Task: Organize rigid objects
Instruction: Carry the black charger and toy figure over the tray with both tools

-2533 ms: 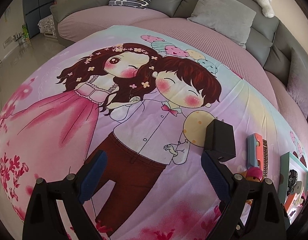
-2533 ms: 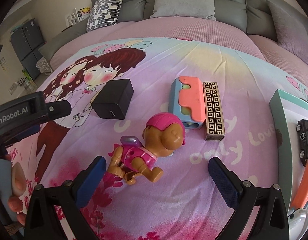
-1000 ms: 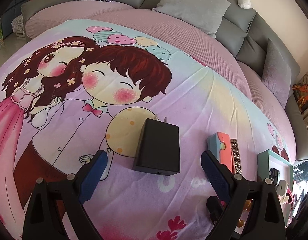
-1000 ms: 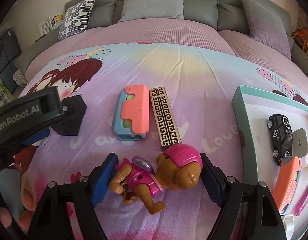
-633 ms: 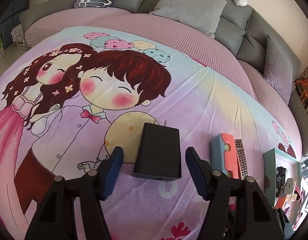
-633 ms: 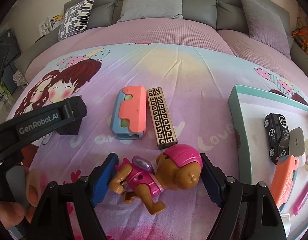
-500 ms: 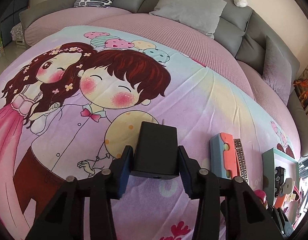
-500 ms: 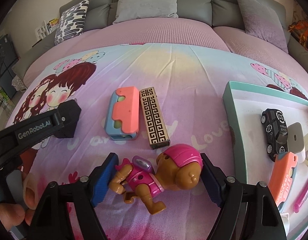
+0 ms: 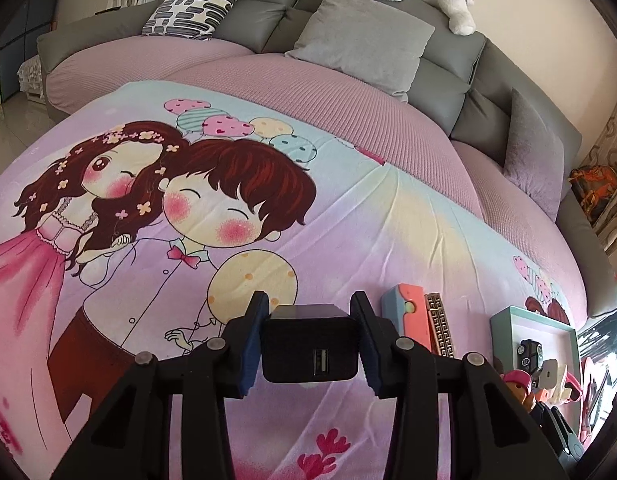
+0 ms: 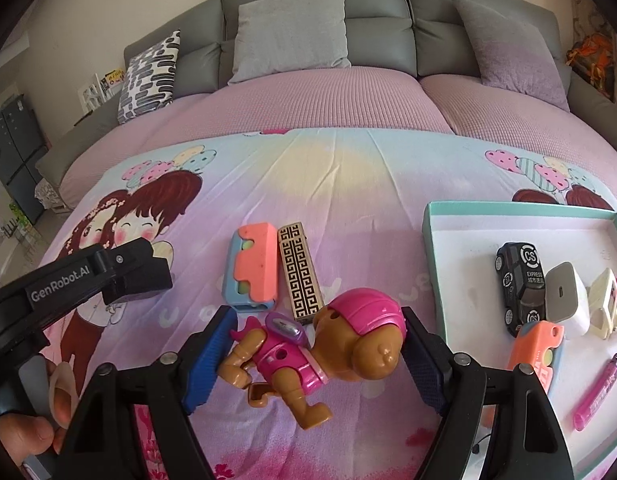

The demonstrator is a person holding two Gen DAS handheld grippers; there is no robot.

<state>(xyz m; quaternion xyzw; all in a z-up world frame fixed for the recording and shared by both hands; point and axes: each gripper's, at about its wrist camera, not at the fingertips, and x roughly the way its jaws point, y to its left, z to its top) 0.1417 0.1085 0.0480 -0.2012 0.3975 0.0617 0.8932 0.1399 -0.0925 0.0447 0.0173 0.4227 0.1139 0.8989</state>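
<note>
While the black USB charger [image 9: 310,344] is clamped at its side faces between the closing jaws of the left gripper [image 9: 310,342], it could yaw or slide out if swung quickly toward the teal-rimmed tray [image 10: 432,264], since only smooth plastic is pressed. The pink-helmeted toy dog [image 10: 316,346] is grasped by the right gripper [image 10: 318,356], rump against one pad and helmet against the other; that rounded head is judged likely to roll free. Collision between the two loads is also possible as both converge on the tray. Compared with a second ago, the charger has been enclosed and raised off the cartoon-print blanket [image 9: 388,216], and the dog has been raised too.
</note>
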